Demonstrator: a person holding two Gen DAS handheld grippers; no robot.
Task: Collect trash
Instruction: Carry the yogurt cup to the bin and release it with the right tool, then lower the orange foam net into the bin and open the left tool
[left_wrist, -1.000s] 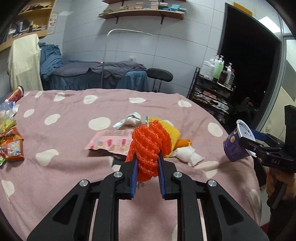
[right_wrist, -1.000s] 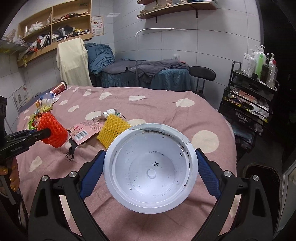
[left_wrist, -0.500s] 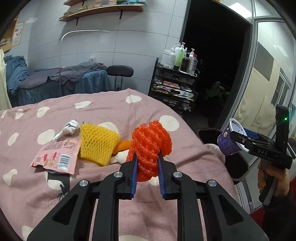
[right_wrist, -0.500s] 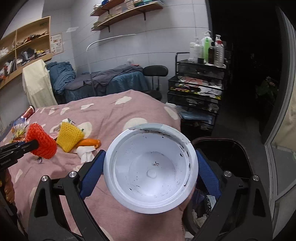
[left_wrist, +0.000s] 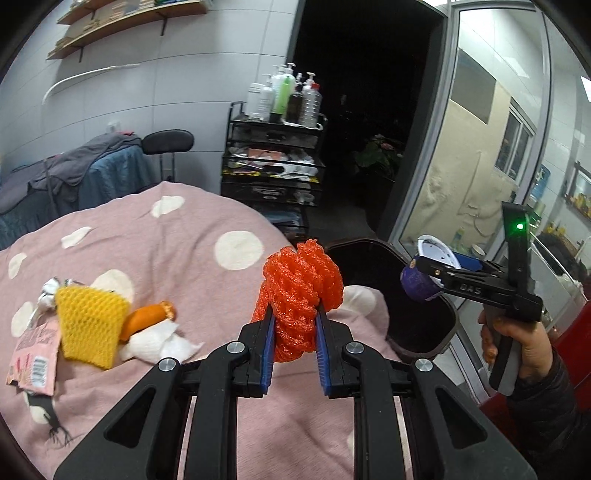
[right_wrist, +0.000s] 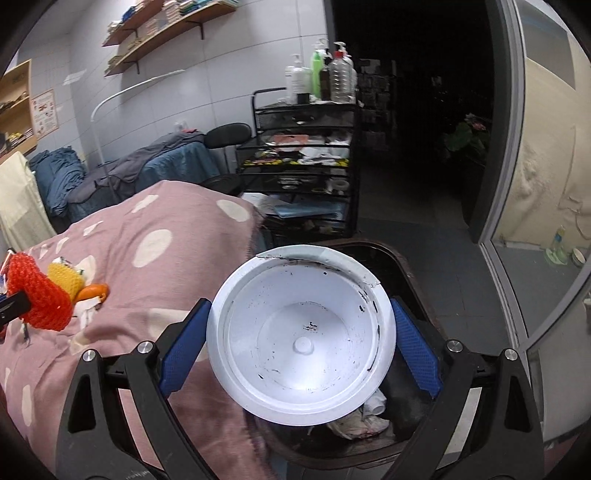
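Note:
My left gripper (left_wrist: 294, 341) is shut on an orange foam fruit net (left_wrist: 300, 295), held above the pink spotted bed near its right edge. My right gripper (right_wrist: 301, 341) is shut on an empty white cup (right_wrist: 301, 341) with a purple outside (left_wrist: 419, 282), held over the dark trash bin (right_wrist: 406, 266), which has crumpled waste inside. The bin also shows in the left wrist view (left_wrist: 417, 325), beside the bed. The orange net appears at the left in the right wrist view (right_wrist: 38, 295).
On the bed lie a yellow foam net (left_wrist: 88, 325), an orange wrapper (left_wrist: 146, 319), white tissue (left_wrist: 155, 345) and a pink packet (left_wrist: 33, 358). A black wire trolley with bottles (left_wrist: 275, 162) stands behind. A glass door (left_wrist: 480, 184) is at the right.
Both grippers have swung right, away from the bed's middle, with their loads. The cup now hangs over the bin, and the orange net is closer to the bin.

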